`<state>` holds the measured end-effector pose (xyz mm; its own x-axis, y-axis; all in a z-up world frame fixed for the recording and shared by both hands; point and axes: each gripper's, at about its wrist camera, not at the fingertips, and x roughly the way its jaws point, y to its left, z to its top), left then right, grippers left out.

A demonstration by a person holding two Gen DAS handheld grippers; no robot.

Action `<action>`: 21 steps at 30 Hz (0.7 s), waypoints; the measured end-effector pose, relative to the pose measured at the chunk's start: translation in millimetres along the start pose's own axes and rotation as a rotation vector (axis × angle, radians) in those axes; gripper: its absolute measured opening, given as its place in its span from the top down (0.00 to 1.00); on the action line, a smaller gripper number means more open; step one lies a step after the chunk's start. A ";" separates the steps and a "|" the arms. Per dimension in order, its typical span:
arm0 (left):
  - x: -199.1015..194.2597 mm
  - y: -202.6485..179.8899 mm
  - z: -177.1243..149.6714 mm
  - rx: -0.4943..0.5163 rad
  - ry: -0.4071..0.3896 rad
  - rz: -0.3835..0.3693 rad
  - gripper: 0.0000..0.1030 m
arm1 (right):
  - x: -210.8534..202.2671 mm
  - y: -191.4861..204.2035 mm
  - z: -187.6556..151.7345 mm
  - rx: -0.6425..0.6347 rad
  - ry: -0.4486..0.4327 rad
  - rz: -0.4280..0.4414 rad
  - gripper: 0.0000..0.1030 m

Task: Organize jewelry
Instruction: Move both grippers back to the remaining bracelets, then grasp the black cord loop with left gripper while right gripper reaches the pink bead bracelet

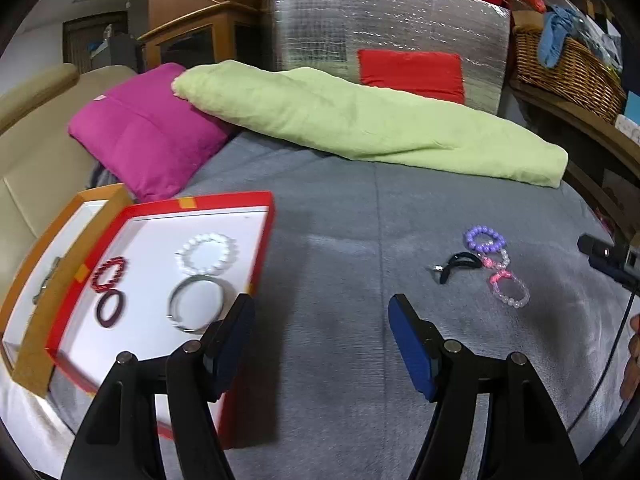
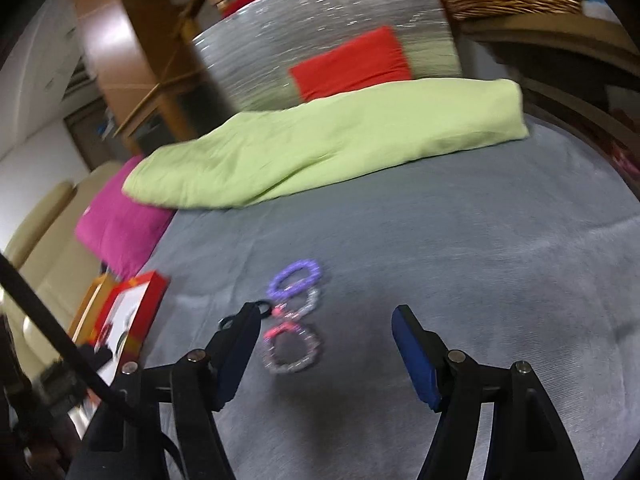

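Observation:
A red-rimmed white tray [image 1: 264,236] lies at the left on the grey bedspread. It holds a white bead bracelet [image 1: 207,253], a silver bangle [image 1: 195,304], a red bead bracelet [image 1: 108,274] and a dark ring-shaped band [image 1: 111,309]. To the right on the spread lie a purple bead bracelet [image 1: 484,239], a black hair tie [image 1: 458,264] and a pink bead bracelet [image 1: 510,290]. My left gripper [image 1: 322,312] is open and empty, just right of the tray. My right gripper [image 2: 326,320] is open and empty above the pink bead bracelet [image 2: 292,348], near the purple bracelet [image 2: 295,278].
An orange box [image 1: 52,264] sits beside the tray at its left. A magenta cushion [image 1: 148,132] and a green folded blanket [image 1: 360,120] lie at the back. A wicker basket [image 1: 568,68] stands on a shelf at the right. A black cable [image 2: 52,320] crosses the right wrist view.

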<state>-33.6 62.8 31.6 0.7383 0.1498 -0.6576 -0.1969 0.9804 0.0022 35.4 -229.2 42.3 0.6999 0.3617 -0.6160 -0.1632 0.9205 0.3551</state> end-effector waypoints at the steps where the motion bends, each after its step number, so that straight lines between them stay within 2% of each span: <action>1: 2.1 -2.1 -2.0 0.000 -0.003 -0.009 0.32 | 0.3 -3.1 0.6 0.011 -0.002 -0.005 0.30; 8: 14.0 -11.4 -9.4 -0.002 0.022 -0.061 0.32 | 20.5 8.4 -10.4 -0.053 0.074 -0.015 0.30; 12: 10.5 -8.1 -9.3 -0.008 0.005 -0.056 0.32 | 35.7 22.6 -20.5 -0.122 0.123 -0.020 0.30; 21: 8.2 1.3 -10.0 -0.035 0.000 -0.058 0.32 | 51.2 29.6 -31.4 -0.157 0.170 -0.032 0.31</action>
<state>-34.2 64.1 18.6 0.7491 0.0933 -0.6558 -0.1768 0.9823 -0.0622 44.5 -178.8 -0.8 0.5818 0.3393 -0.7392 -0.2582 0.9389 0.2277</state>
